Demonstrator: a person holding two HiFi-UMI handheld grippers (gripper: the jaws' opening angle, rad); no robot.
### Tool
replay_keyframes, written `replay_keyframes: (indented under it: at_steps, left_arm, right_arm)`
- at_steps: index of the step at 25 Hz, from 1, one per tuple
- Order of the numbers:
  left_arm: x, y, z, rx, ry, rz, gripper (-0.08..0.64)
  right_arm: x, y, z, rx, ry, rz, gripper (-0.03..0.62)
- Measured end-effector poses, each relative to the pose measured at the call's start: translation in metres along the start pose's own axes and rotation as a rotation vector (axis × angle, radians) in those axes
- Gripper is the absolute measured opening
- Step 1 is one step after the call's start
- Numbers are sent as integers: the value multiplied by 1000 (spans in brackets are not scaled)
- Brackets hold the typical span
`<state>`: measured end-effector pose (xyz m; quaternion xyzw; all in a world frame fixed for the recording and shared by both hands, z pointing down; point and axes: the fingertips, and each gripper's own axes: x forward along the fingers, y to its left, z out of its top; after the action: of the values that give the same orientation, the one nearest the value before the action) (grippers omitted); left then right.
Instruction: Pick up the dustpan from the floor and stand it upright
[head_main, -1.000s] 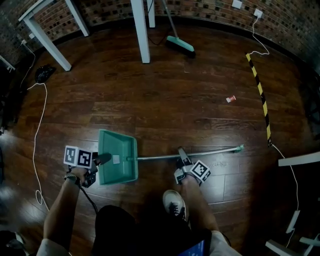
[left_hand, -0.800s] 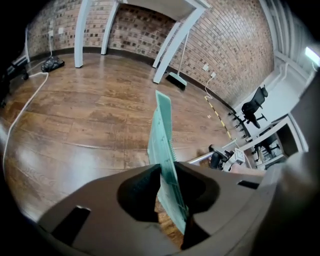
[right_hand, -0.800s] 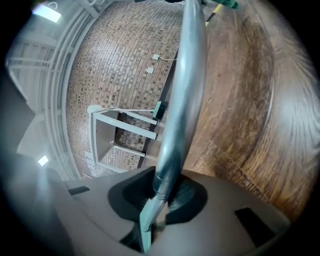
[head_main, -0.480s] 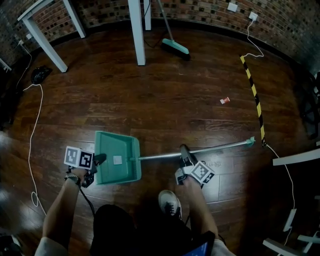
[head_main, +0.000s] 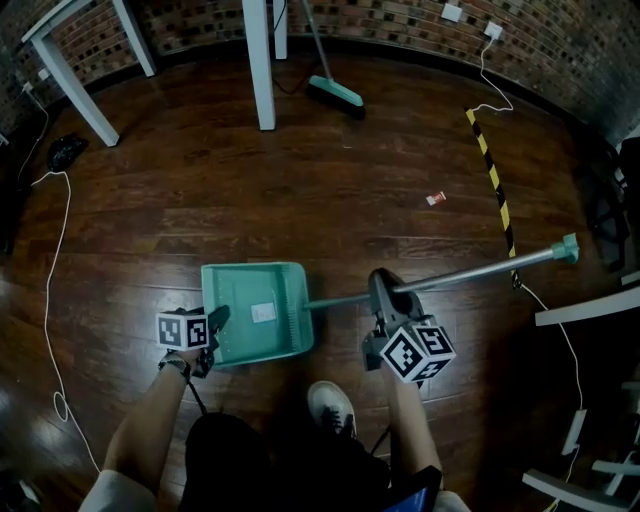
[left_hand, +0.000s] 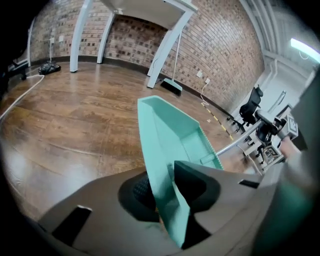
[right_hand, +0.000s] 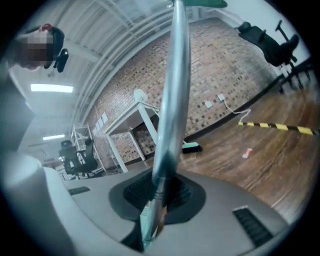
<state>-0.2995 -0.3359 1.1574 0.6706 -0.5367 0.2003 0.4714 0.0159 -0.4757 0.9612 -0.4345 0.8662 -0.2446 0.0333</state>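
Tipping the dustpan upright, we clamp its handle in the right hand-held gripper; the left hand-held gripper steadies the rim between its opening jaws.

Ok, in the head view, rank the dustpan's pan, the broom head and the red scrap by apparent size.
Largest: dustpan pan.
Then broom head, though it lies farther from the camera.
Smallest: red scrap.

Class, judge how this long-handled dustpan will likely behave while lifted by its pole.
The metal pole looks stiff, so it probably won't bend in the right claw. The plastic pan seems light yet sits at the pole's end, so it may swing or sag. The smooth round pole could twist in the grip.
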Motion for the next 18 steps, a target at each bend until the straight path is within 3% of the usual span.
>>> replay_keyframes:
  at_steps: [3, 7, 9, 16, 18]
  left_arm:
    - [15, -3, 2, -24, -76, -34, 115]
    - [28, 15, -4, -23, -99, 25, 221]
    - [30, 28, -10, -19, -86, 65, 224]
    - [28, 35, -19, 43, -112, 127, 222]
    - [23, 33, -18, 67, -125, 135, 189]
  right_arm:
    - [0, 15, 15, -107, 11, -7, 29]
    - [3, 44, 25, -268, 31, 30, 34]
    - [6, 58, 28, -324, 33, 52, 34]
    - [24, 109, 38, -370, -7, 227, 66]
    - [24, 119, 38, -387, -5, 270, 77]
